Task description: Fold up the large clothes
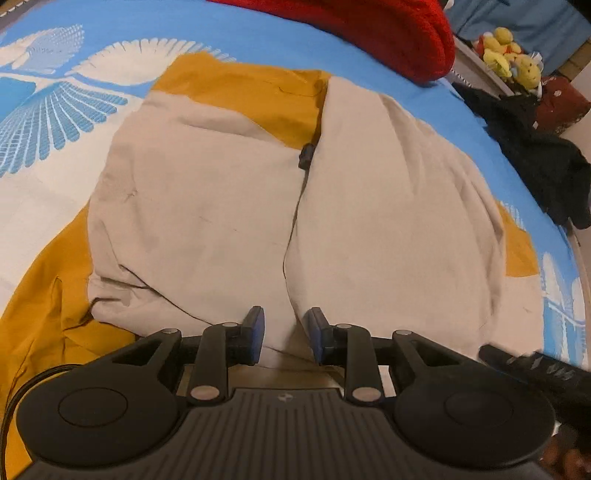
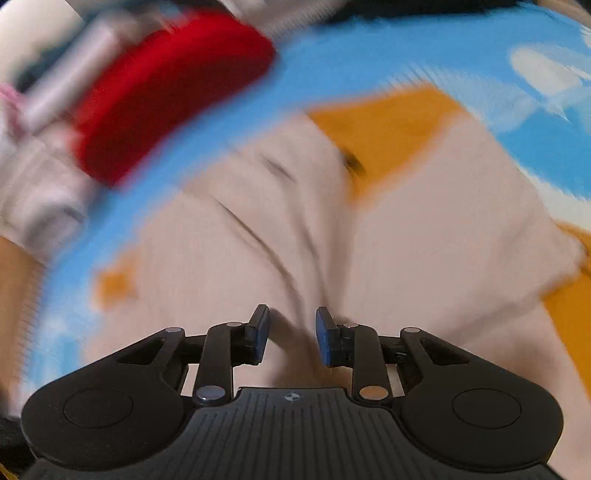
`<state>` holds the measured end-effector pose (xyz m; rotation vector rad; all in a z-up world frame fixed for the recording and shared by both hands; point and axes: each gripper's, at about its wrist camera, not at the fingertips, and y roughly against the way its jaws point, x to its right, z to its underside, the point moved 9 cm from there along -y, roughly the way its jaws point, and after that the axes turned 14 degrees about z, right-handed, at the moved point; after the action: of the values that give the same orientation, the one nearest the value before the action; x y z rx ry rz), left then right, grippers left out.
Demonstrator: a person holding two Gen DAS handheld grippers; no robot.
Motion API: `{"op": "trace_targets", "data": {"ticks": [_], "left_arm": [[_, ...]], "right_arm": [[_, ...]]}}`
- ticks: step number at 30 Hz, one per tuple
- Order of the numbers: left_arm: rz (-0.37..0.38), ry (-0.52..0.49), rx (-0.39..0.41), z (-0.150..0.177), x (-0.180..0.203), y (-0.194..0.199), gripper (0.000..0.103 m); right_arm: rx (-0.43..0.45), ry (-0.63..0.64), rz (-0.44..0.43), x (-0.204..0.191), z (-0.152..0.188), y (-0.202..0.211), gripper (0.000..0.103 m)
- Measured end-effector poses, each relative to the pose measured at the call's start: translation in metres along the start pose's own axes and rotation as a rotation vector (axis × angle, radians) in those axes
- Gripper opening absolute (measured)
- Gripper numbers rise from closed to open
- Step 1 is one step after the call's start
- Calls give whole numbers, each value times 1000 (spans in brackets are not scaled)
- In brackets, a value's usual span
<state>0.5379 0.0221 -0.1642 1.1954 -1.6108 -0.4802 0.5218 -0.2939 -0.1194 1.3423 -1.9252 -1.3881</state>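
Nearest, the left gripper (image 1: 283,334) hangs over the near hem of the beige jacket (image 1: 207,221), its blue pads apart with cloth beneath them, not pinched. The right gripper (image 2: 291,334) likewise stands with jaws parted above the same garment, gripping nothing, though its view is blurred. The jacket lies flat on the blue patterned bedspread (image 1: 258,40), mustard lining (image 1: 251,92) showing at the collar. Beyond sits a red blanket (image 1: 388,33).

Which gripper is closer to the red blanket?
Probably the right. In its blurry view the red blanket looms large just past the beige jacket under the right gripper. From the left gripper, the blanket sits across the whole jacket.
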Motion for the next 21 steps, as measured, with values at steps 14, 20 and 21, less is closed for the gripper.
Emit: {"op": "trace_targets", "data": {"ticks": [14,20,21], "left_arm": [[5,-362,-158,49,61,-25,27],[60,-258,-34,19,56,-7,27],[44,-238,-34,18,50,-9,27]], "right_arm": [[-5,-47,-16,5,0,-3,38],[1,-21,22,10,-1,0,40],[12,-6,28,10,-3,1,40]]}}
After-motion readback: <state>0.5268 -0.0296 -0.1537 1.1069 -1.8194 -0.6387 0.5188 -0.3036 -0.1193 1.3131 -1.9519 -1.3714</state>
